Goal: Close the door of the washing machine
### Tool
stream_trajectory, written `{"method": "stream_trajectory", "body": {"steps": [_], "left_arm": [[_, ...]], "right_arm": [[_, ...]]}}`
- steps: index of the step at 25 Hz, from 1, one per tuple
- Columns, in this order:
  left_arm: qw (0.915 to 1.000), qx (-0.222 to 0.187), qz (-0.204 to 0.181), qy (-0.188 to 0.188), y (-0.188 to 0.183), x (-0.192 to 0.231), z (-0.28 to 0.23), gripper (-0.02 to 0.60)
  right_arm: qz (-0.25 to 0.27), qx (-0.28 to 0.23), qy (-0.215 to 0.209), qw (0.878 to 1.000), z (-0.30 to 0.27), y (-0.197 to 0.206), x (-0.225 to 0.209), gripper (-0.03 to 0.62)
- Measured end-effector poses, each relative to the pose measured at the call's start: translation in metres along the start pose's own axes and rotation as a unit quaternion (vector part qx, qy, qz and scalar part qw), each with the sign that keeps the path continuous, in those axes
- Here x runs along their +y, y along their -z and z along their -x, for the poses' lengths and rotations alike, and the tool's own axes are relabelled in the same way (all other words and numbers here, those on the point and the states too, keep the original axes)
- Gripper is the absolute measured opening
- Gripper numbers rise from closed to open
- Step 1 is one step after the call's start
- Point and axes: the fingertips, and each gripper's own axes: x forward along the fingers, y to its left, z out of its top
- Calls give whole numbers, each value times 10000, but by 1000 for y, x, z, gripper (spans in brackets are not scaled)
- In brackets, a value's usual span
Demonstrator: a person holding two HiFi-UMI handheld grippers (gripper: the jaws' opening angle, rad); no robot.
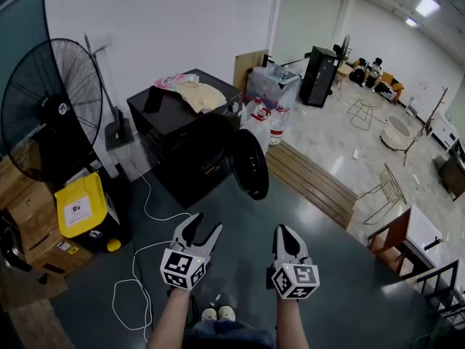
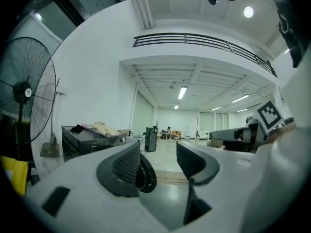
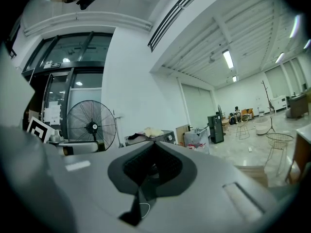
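The washer (image 1: pixel 182 133) was a black box with flat sides. It stood on the dark, smooth floor (image 1: pixel 240 231) by the white wall. Its door (image 1: pixel 249 164) was round, black and shiny. It hung wide open from the washer's front right edge, toward a strip of wood slats (image 1: pixel 309 180).

A soft cream cloth (image 1: pixel 200 95) lay crumpled at the far edge of the washer's top. A big round wire fan (image 1: pixel 54 107) stood to the left. Below the fan were a yellow plastic bin (image 1: pixel 80 206) and brown cardboard boxes (image 1: pixel 29 209). A thin white cable (image 1: pixel 138 267) lay in loops on the floor, left of the way from the grippers to the door.

Both grippers were well apart from the door. The left gripper (image 1: pixel 204 224) had white curved jaws with dark ribbed pads (image 2: pixel 125 166). Its jaws were spread apart and gripped nothing. The right gripper (image 1: pixel 285 231) had its jaws pressed together, and it held nothing.
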Motion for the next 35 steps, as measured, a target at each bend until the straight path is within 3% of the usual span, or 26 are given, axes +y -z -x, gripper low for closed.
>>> {"method": "stream_trajectory", "body": {"steps": [5,13,21,26,35], "left_arm": [[10000,22,3,67,1,3,0,270],[9997,-20,-4,255,5,9,-4,279],[9994,59,40,329,16,29,-36,281],[9995,120,28,276,27,55,-91,281],[9996,242,137,-95,37,123,-255,281]], "right_arm": [[-4,16,53,10000,-4,2,2,14],[-3,-36,233,9997,-6,10,2,14],[-204,48,546,9983,-29,30,-33,14],[-217,-5,552,9982,-81,31,-68,14],[-189,-22,267,9995,-247,9,-167,14]]}}
